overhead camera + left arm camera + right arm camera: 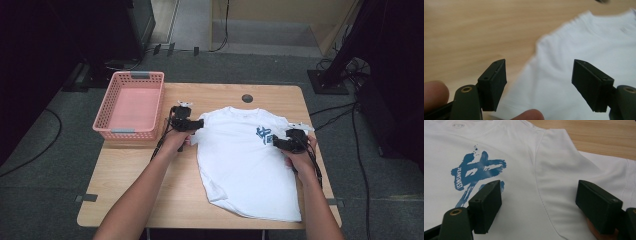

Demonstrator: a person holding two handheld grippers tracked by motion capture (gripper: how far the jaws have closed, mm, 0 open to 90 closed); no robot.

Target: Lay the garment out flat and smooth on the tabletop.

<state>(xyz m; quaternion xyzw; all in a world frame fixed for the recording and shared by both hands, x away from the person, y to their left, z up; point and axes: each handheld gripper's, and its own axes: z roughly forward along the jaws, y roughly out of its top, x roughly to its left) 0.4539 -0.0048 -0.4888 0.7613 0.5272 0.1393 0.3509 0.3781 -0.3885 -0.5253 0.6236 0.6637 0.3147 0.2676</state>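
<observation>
A pink basket [129, 105] sits at the worktop's [130, 175] left edge. We hold our left tool [192, 125] spread at the white T-shirt's [240, 160] sleeve; the shirt lies flat mid-worktop. Our right tool [284, 142] hovers spread over its other shoulder.

Both forearms outstretched, left gripper [196, 124] and right gripper [280, 143] each with jaws apart, empty

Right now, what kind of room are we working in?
Probably a lab or recording workspace rather than a home: a small wooden table on grey carpet, black stand bases with loose cables around it, and a white T-shirt beside a pink basket.
</observation>
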